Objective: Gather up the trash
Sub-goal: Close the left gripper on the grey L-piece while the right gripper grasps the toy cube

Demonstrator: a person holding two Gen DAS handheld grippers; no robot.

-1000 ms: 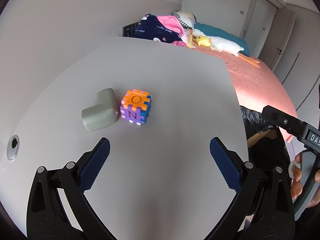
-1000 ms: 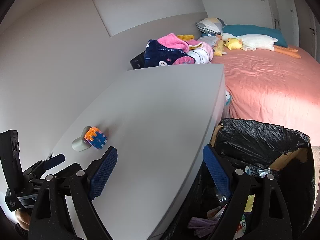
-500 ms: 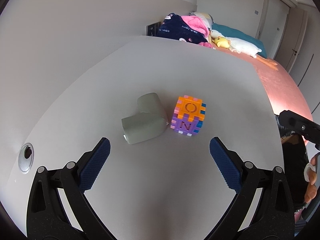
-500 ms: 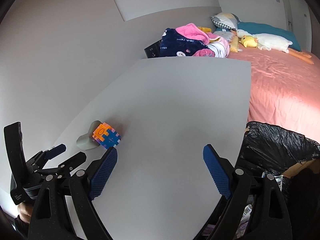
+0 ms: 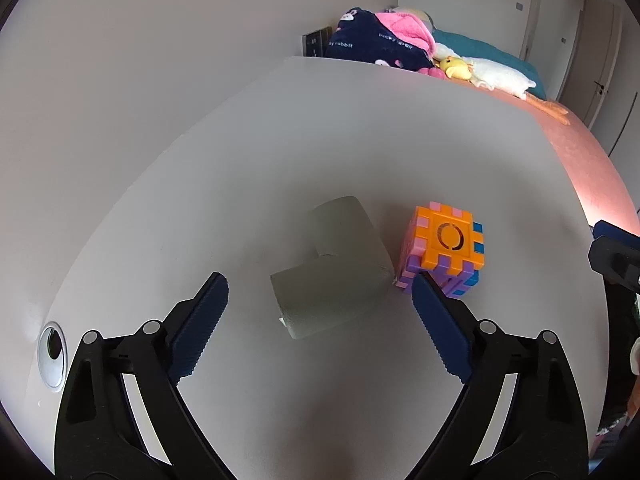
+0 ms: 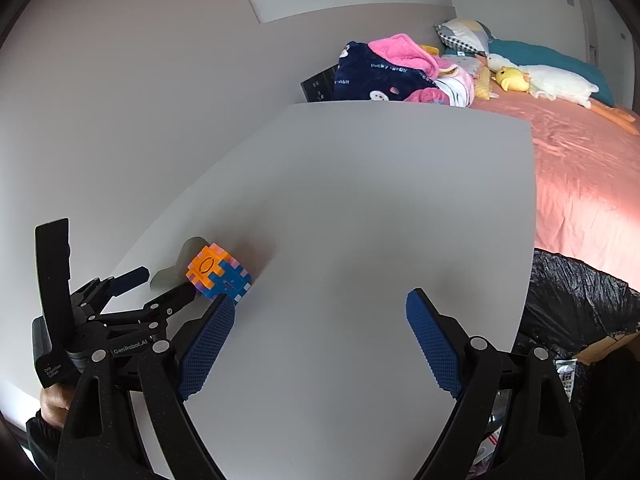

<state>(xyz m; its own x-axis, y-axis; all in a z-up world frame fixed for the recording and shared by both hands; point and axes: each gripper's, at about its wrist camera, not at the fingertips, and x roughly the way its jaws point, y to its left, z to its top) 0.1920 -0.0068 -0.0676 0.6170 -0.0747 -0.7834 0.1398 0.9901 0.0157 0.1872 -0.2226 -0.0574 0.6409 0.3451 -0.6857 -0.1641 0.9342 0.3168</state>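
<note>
A grey L-shaped foam corner piece point(image 5: 332, 268) lies on the white table point(image 5: 360, 152), touching an orange, purple and blue puzzle cube point(image 5: 444, 254) on its right. My left gripper point(image 5: 320, 292) is open, its jaws on either side of the near end of the grey piece; its right finger point(image 5: 436, 320) is just in front of the cube. In the right wrist view the cube point(image 6: 218, 274) and grey piece point(image 6: 176, 270) sit at the left with the left gripper point(image 6: 160, 286) around them. My right gripper point(image 6: 318, 312) is open and empty above the table.
A bin lined with a black bag point(image 6: 580, 304) holding trash stands off the table's right edge. A pink bed point(image 6: 584, 168) with a duck plush point(image 6: 536, 80) and piled clothes point(image 6: 396, 74) lies beyond. A round cable hole point(image 5: 52, 354) is at the table's left.
My left gripper has moved forward to the grey piece, which now lies between its jaws. My right gripper has moved left, from over the bin to over the table.
</note>
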